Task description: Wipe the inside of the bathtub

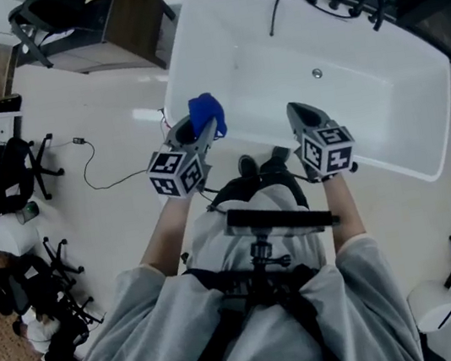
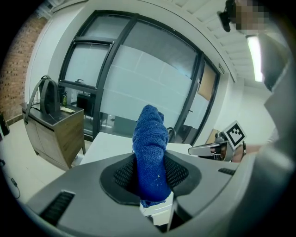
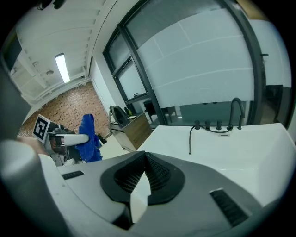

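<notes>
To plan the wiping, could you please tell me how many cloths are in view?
1: a blue cloth clamped in the left hand-held gripper by the tub's near edge. The right hand-held gripper is shut, empty.

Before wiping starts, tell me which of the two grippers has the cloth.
The left gripper: its jaws are shut on the blue cloth, which sticks up between them. The right gripper has its jaws shut with nothing between them.

floor (image 1: 93, 103) pale | on it: bathtub (image 1: 220, 47), wooden cabinet (image 1: 135, 23), cable (image 1: 107, 187)
</notes>
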